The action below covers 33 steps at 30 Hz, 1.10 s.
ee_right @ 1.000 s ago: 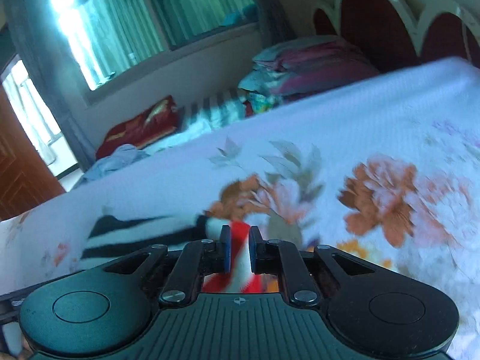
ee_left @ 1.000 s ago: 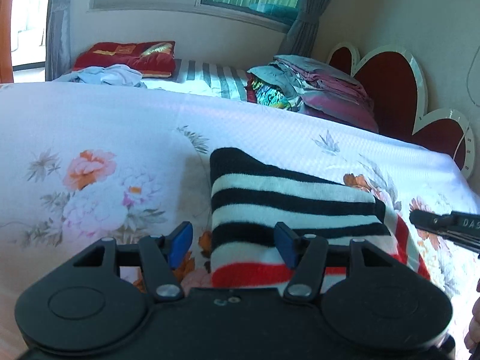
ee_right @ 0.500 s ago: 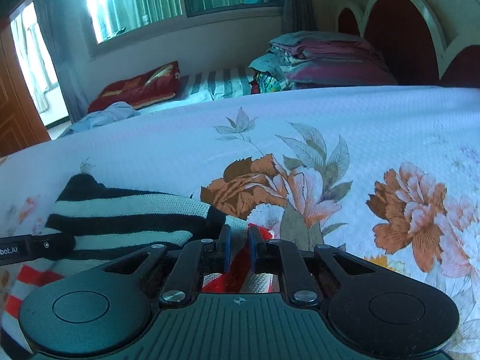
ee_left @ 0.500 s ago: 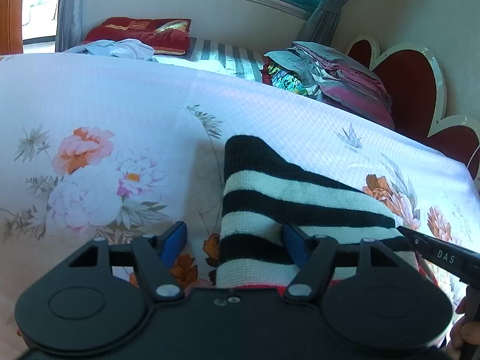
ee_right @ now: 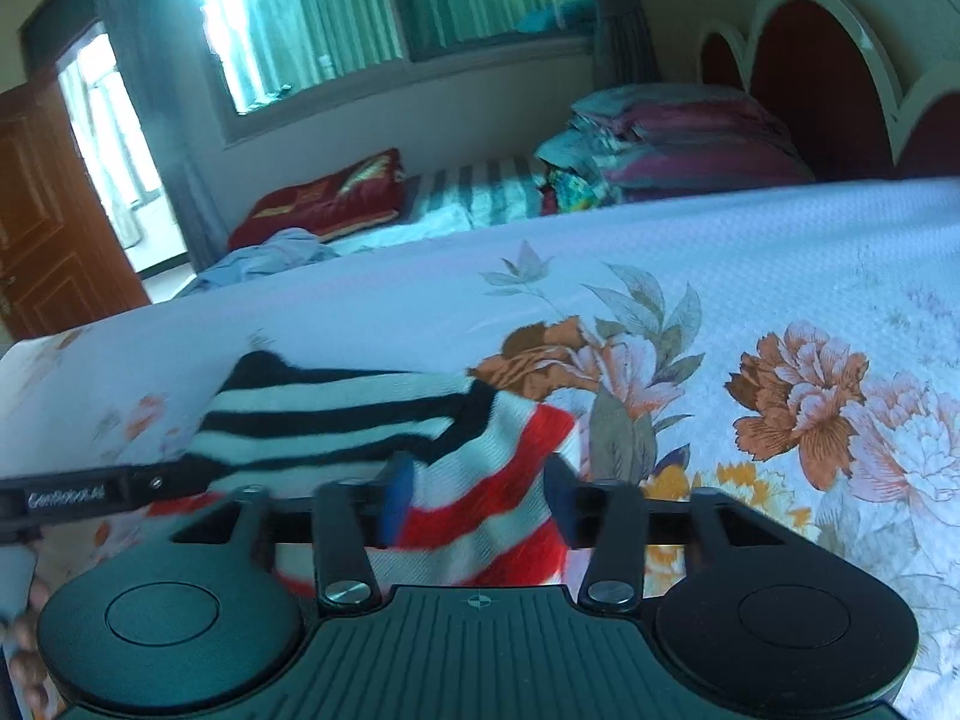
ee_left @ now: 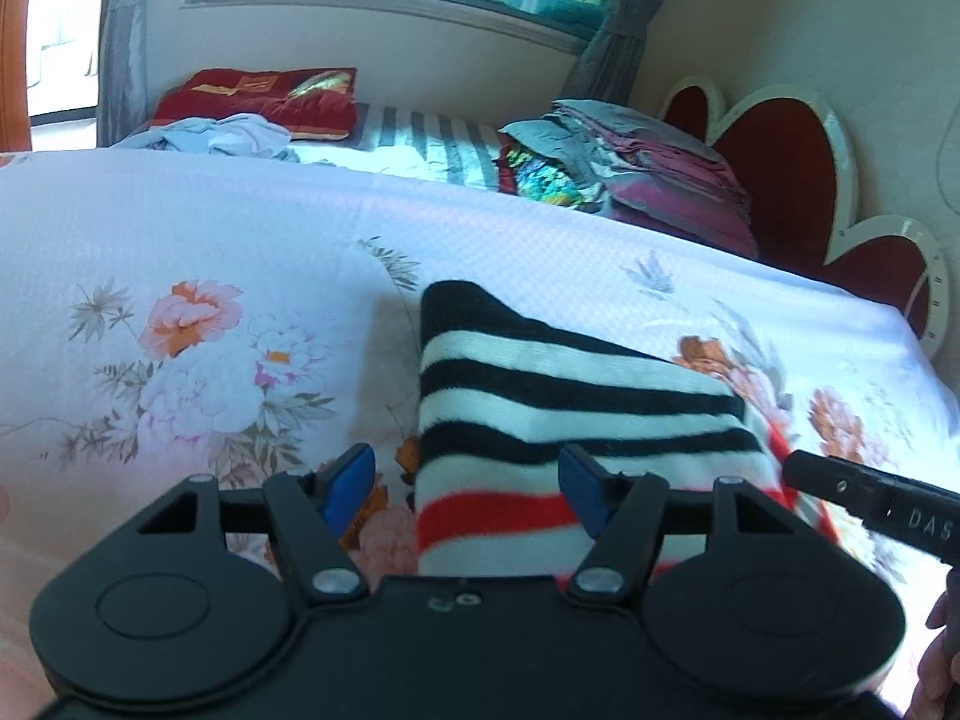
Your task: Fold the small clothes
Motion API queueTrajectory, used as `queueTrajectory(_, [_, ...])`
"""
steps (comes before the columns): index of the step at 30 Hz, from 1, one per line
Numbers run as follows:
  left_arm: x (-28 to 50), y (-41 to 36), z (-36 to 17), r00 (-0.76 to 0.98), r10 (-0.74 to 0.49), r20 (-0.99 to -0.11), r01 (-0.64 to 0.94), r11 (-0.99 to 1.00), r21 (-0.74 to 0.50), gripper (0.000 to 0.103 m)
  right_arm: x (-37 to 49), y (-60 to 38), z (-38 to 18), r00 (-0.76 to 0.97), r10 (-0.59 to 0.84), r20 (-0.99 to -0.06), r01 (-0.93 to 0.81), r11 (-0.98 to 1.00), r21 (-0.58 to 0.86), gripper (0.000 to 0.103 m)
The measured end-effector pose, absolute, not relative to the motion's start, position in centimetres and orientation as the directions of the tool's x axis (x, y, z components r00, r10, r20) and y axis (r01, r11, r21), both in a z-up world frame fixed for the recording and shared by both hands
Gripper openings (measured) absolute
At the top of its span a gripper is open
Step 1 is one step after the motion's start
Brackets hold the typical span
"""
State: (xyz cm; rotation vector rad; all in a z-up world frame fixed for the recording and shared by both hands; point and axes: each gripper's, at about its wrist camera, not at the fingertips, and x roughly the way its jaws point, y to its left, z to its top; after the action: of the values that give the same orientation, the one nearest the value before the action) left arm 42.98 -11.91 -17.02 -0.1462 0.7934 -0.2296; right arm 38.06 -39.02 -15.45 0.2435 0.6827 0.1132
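On the left of the flowered bedspread (ee_left: 180, 228) the cloth lies bare. The left gripper (ee_left: 465, 474) stands wide, its blue pads (ee_left: 351, 474) either side of the near left edge of the striped sweater (ee_left: 540, 396) and not pressing it. The sweater sits folded over near the middle of the bed, just in front of both tools — black and white bands on top, red and white bands showing at the near edge and peeking out on the right. Further right, the right gripper (ee_right: 480, 495) has just been opening; its jaws stand partly apart with the red-striped corner (ee_right: 498, 480) between them, loose rather than pinched, as far as the blurred view shows. I judge this fold laid down and let go. What is left looks like squaring the red edge that sticks out, perhaps one more fold, then setting it aside. Beyond, a heap of pale clothes (ee_left: 222, 135) lies by a red pillow (ee_left: 264, 99).
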Motion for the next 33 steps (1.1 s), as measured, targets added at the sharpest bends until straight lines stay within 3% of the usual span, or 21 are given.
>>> queueTrajectory(4, [40.7,-11.5,-16.7,0.676,-0.287,-0.678,0.171,0.957,-0.235,0.065,35.8,-38.2,-15.1,0.777,0.193,-0.6,-0.064,0.971,0.229,0.048])
queueTrajectory(7, [39.4,-11.2,-17.3,0.669,-0.296,-0.681,0.172,0.954,-0.246,0.066,34.8,-38.0,-15.7,0.764,0.206,-0.611,-0.081,0.971,0.225,0.034])
queueTrajectory(10, [39.2,-11.1,-18.3,0.659,-0.288,-0.695,0.172,0.957,-0.234,0.068,34.5,-37.5,-17.3,0.748,0.16,-0.644,-0.09,0.986,0.141,0.029])
queueTrajectory(16, [39.1,-11.3,-18.3,0.668,-0.26,-0.697,0.186,0.966,-0.182,0.07,34.7,-38.4,-18.4,0.734,0.148,-0.662,-0.053,0.985,0.161,0.029])
queueTrajectory(18, [38.4,-11.2,-17.6,0.669,-0.264,-0.695,0.185,0.964,-0.189,0.064,34.1,-38.7,-17.6,0.74,0.158,-0.653,-0.04,0.981,0.192,0.029])
queueTrajectory(25, [34.6,-10.3,-16.3,0.67,-0.309,-0.675,0.228,0.951,-0.208,0.064,28.6,-38.7,-14.8,0.779,0.175,-0.602,-0.056,0.976,0.211,0.029])
queueTrajectory(31, [32.1,-9.8,-17.0,0.649,-0.329,-0.686,0.242,0.944,-0.223,0.065,24.8,-37.9,-15.5,0.771,0.148,-0.62,-0.025,0.979,0.203,0.028])
queueTrajectory(32, [31.8,-9.8,-17.2,0.642,-0.331,-0.691,0.251,0.943,-0.218,0.066,24.3,-37.9,-15.8,0.764,0.143,-0.629,-0.01,0.978,0.21,0.025])
queueTrajectory(33, [31.6,-9.9,-17.6,0.634,-0.33,-0.7,0.26,0.943,-0.21,0.066,23.9,-38.0,-16.3,0.755,0.144,-0.639,0.005,0.974,0.226,0.016])
